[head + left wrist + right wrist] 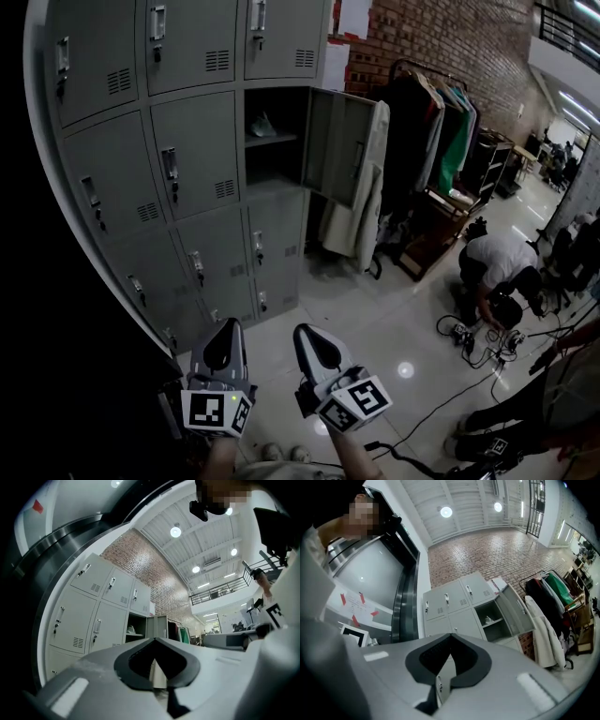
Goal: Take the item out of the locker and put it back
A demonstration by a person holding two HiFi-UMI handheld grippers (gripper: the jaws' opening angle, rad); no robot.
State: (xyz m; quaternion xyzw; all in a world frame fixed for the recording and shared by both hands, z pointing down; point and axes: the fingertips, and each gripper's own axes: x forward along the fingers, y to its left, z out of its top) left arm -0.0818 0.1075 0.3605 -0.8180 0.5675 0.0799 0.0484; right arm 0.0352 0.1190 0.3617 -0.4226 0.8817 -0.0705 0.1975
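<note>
Well, left gripper (229, 323) & right gripper (304, 330) were shut, empty; entering locker (292, 111) closed could shove the shelf item (263, 125) backwards.

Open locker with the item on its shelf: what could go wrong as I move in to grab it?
1. The left gripper and right gripper both have their jaws shut; reaching in like that could shove the item deeper along the shelf.
2. The locker door hangs open on the right, so the right gripper may knock it.
3. Cables lie on the floor to the right; a sidestep could snag them.
</note>
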